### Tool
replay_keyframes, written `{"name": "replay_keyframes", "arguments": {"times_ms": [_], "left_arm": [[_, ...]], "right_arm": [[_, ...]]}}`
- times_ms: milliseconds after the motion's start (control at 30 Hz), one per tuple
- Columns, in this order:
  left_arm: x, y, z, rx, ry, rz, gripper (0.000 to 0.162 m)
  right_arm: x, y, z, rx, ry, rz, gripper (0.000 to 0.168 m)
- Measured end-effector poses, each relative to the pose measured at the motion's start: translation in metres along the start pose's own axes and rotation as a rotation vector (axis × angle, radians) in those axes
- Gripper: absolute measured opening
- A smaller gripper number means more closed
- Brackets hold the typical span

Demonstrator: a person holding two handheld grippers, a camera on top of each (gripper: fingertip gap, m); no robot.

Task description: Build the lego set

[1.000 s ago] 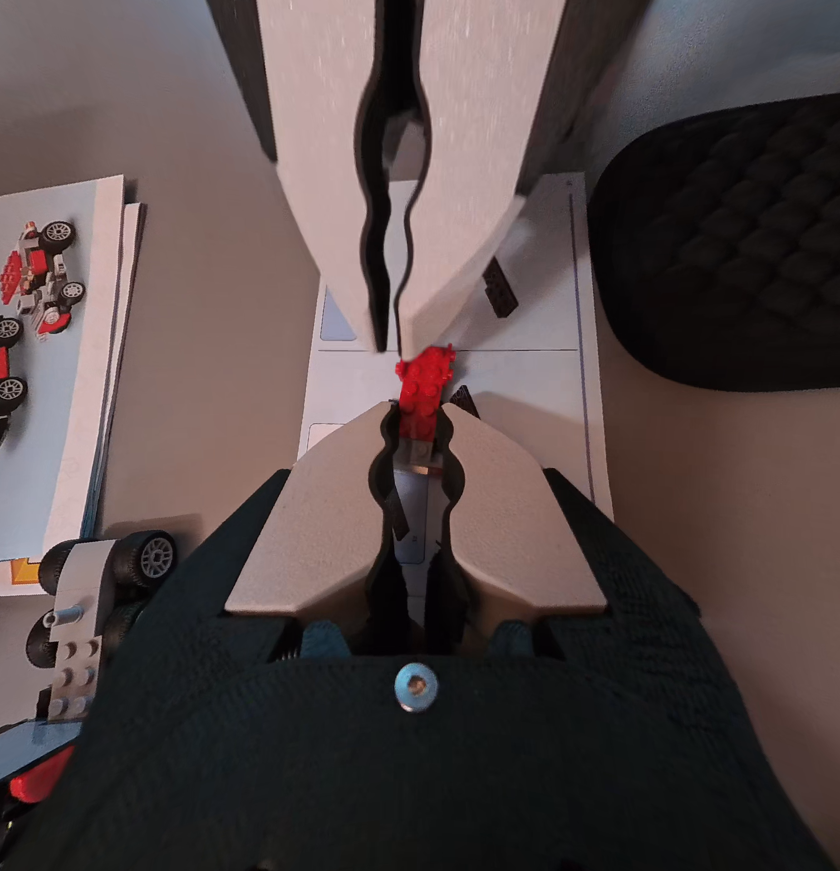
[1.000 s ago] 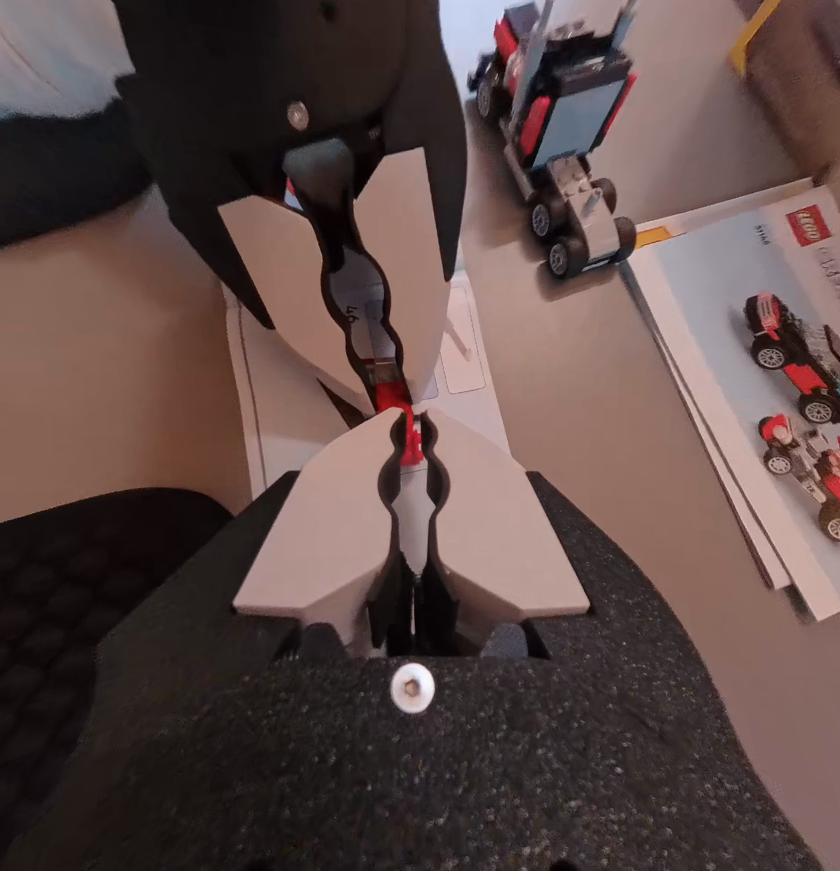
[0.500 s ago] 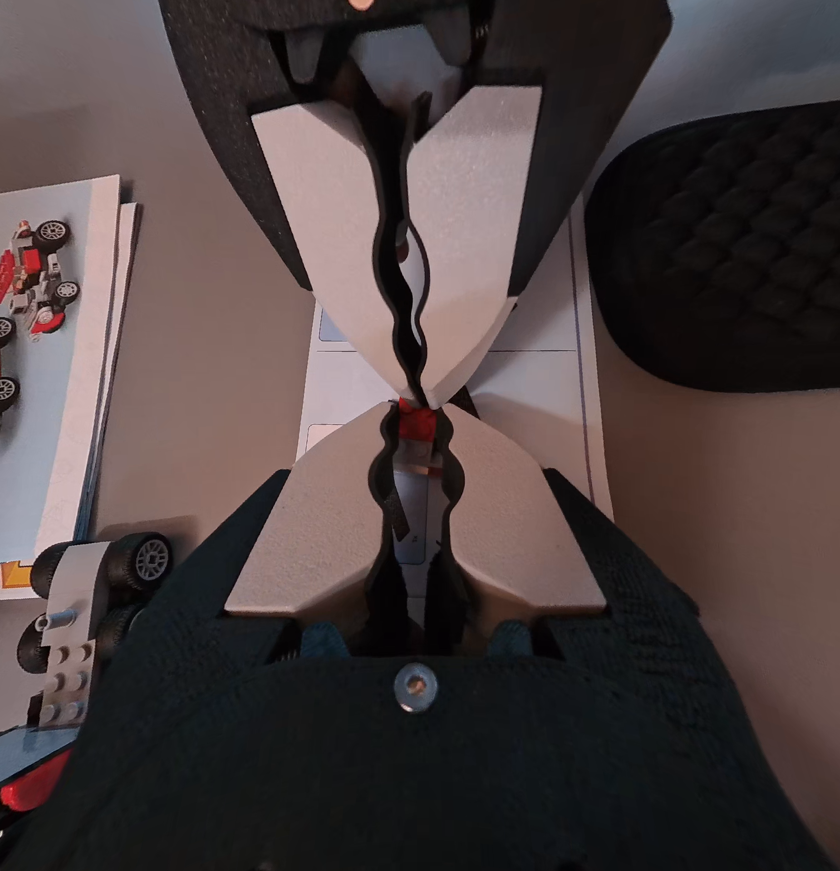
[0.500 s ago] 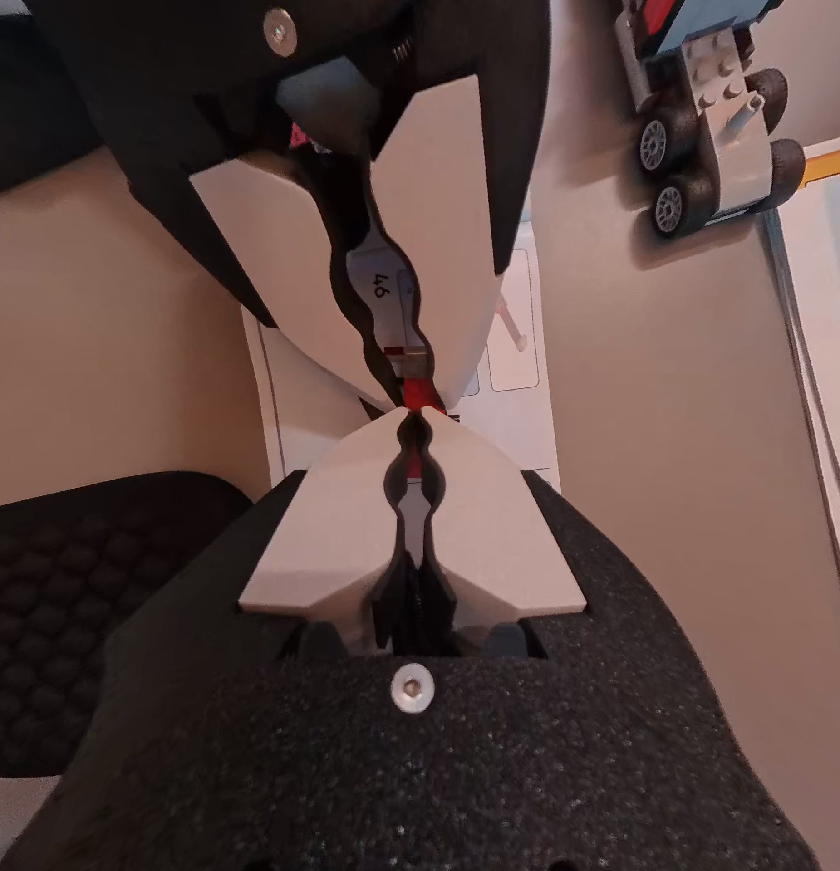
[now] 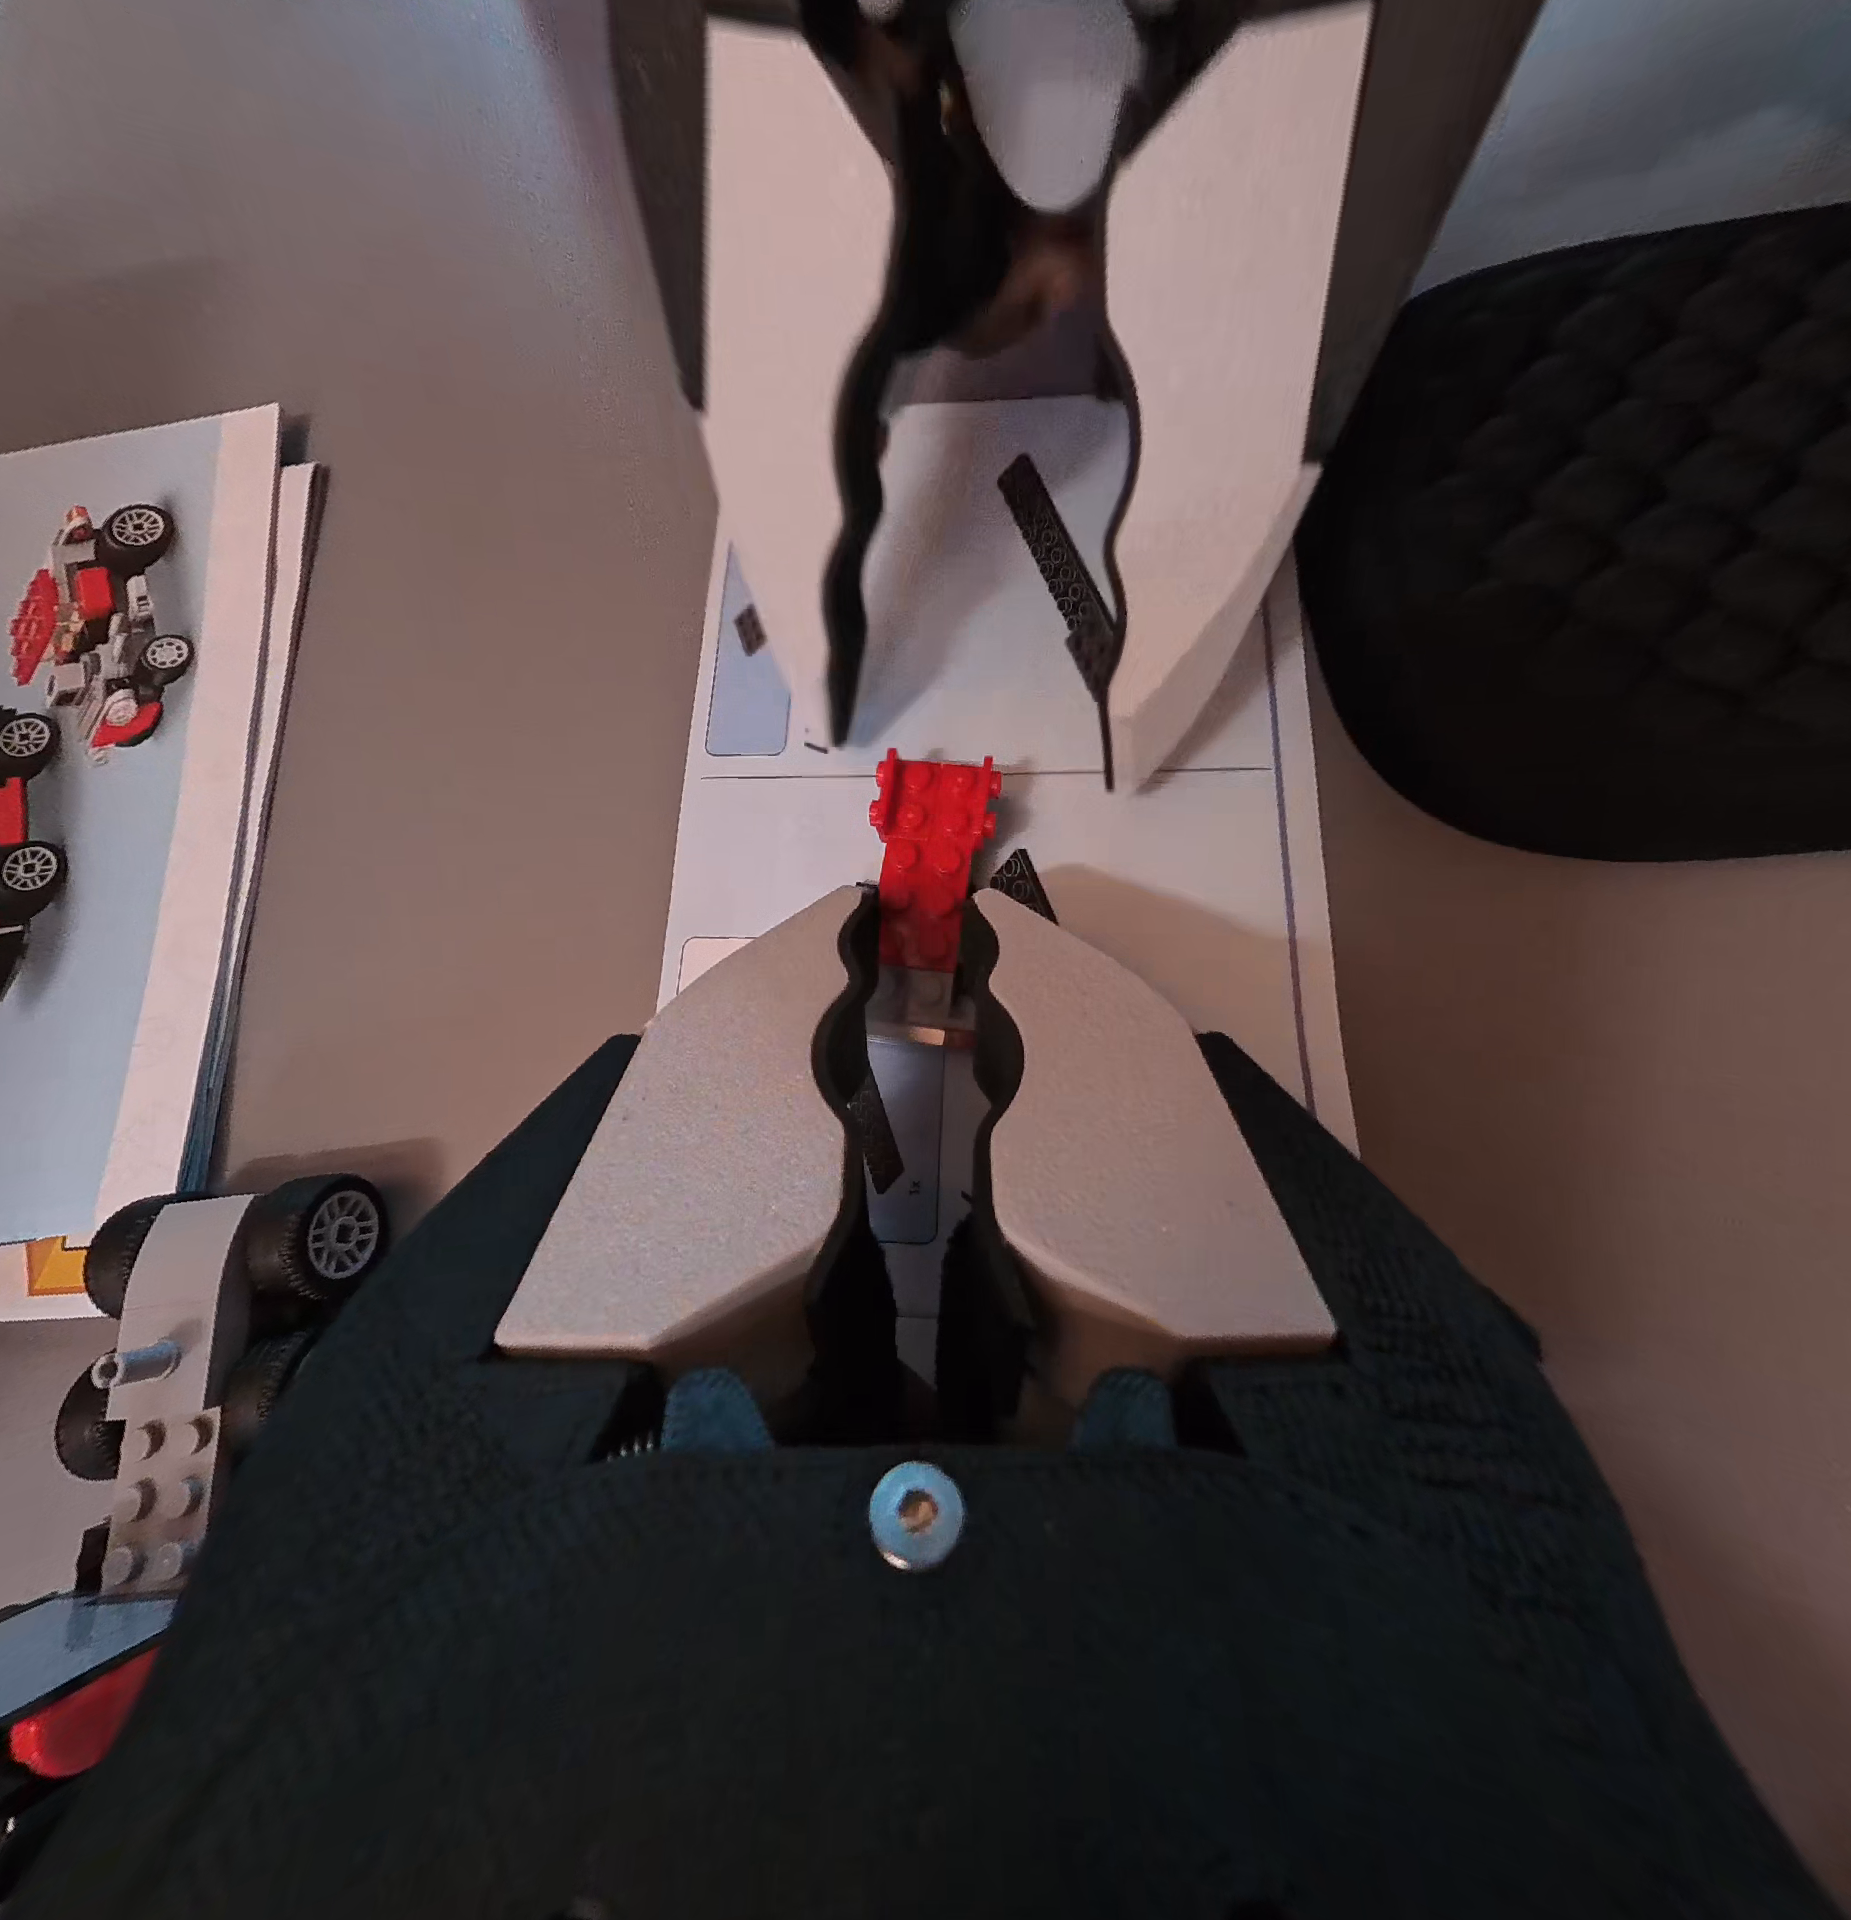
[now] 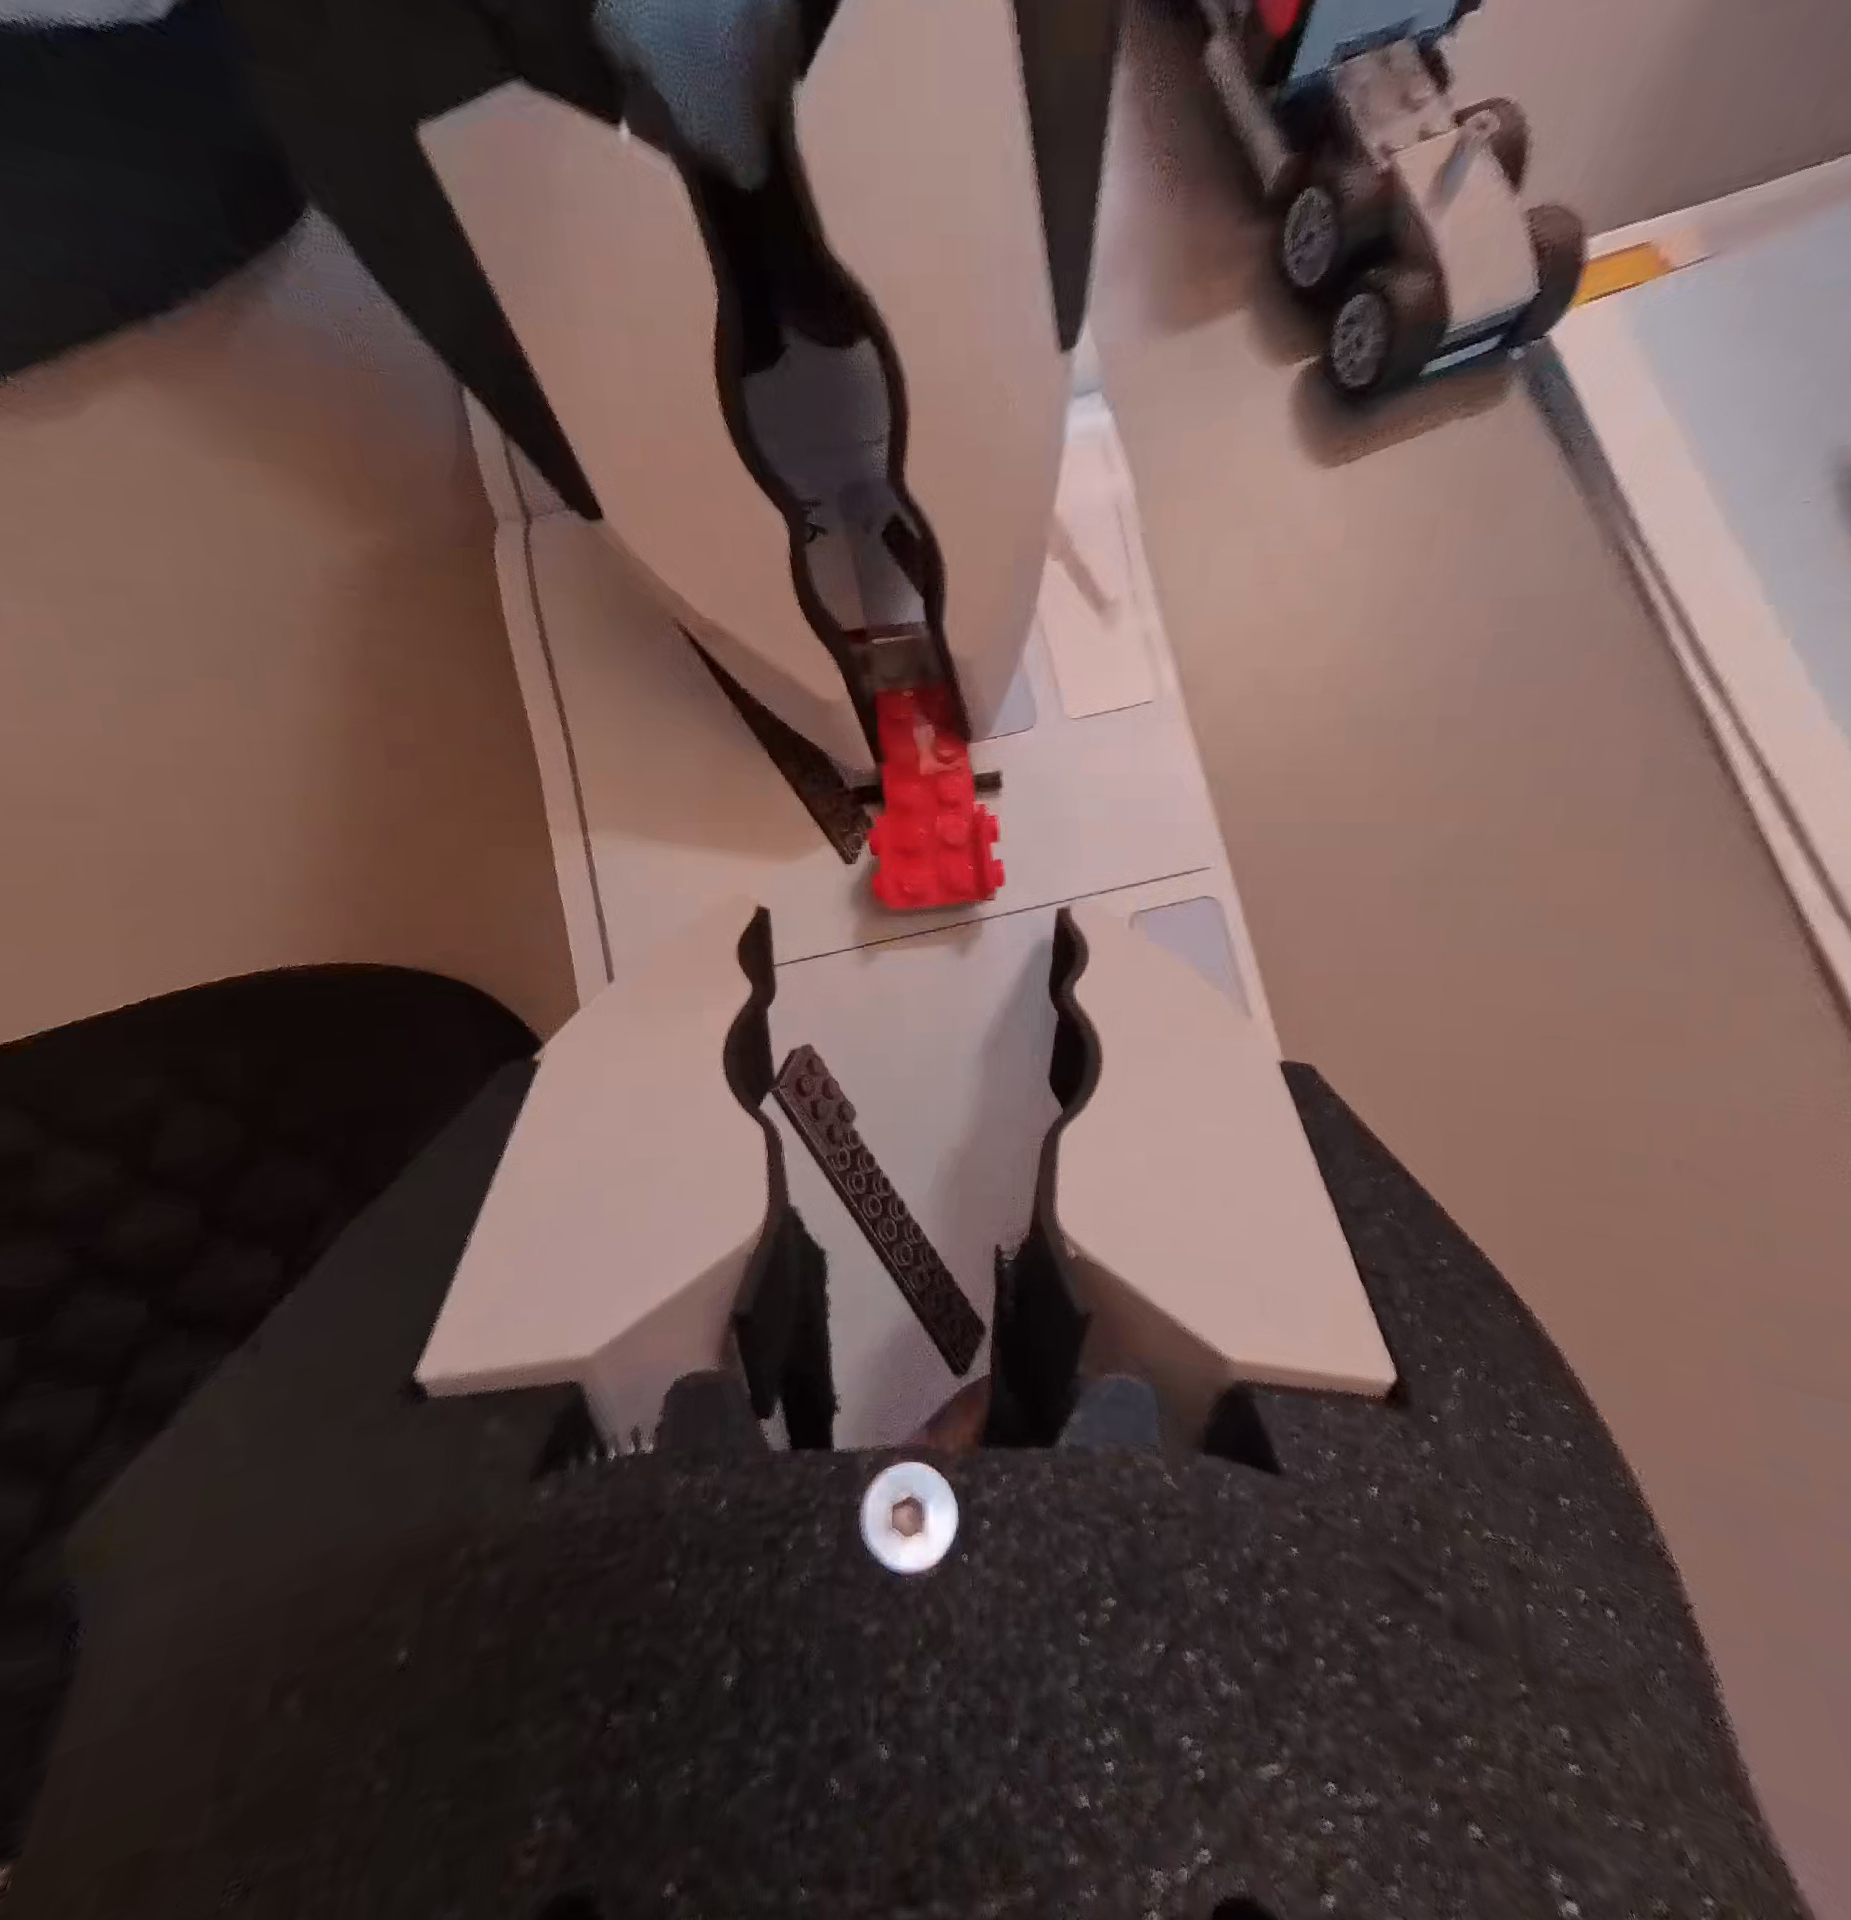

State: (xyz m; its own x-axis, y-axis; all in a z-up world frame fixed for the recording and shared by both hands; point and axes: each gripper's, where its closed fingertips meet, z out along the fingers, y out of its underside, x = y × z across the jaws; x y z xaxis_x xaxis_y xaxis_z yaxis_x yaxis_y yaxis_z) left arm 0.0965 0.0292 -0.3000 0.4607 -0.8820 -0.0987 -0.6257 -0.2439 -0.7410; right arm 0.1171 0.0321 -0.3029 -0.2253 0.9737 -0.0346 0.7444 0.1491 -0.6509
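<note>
Left tongs [image 5: 919, 909] clamping red lego piece [image 5: 931, 842]; right tongs [image 6: 905, 935] spread apart

Red plate assembly [image 5: 926, 862] partly hidden, rear end buried between the closed left gripper [image 5: 919, 914] fingers. Grey piece behind it barely visible, kind unclear. Black plate [image 5: 1023, 871] beside it mostly covered by a fingertip. Truck model [image 6: 1420, 208] blurred, cut off at the top edge. Instruction booklet [image 5: 100, 810] cut by the left edge. Black cushion [image 5: 1648, 540] cropped at right.
</note>
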Motion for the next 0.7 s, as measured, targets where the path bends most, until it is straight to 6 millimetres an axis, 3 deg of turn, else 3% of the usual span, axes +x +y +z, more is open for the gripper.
{"name": "replay_keyframes", "arguments": {"times_ms": [233,333,400,467,567,700], "left_arm": [[0.000,0.000,0.000,0.015,-0.002,-0.003,0.015],[0.001,0.000,0.000,0.014,0.005,-0.013,0.016],[0.002,-0.003,-0.007,0.000,0.018,-0.013,0.034],[-0.011,-0.017,-0.027,0.063,-0.033,-0.041,0.046],[-0.037,-0.036,-0.073,0.236,-0.121,-0.155,0.046],[-0.059,-0.030,-0.130,0.371,-0.242,-0.261,0.045]], "right_arm": [[0.004,-0.008,0.008,0.091,0.029,-0.070,0.026],[0.004,-0.008,0.009,0.100,0.023,-0.079,0.025],[0.005,-0.012,0.006,0.134,0.028,-0.057,0.025],[0.009,-0.018,-0.001,0.180,0.050,-0.013,0.025],[0.013,-0.025,-0.008,0.246,0.081,0.076,0.025],[0.005,-0.025,-0.001,0.253,0.085,0.079,0.025]]}}
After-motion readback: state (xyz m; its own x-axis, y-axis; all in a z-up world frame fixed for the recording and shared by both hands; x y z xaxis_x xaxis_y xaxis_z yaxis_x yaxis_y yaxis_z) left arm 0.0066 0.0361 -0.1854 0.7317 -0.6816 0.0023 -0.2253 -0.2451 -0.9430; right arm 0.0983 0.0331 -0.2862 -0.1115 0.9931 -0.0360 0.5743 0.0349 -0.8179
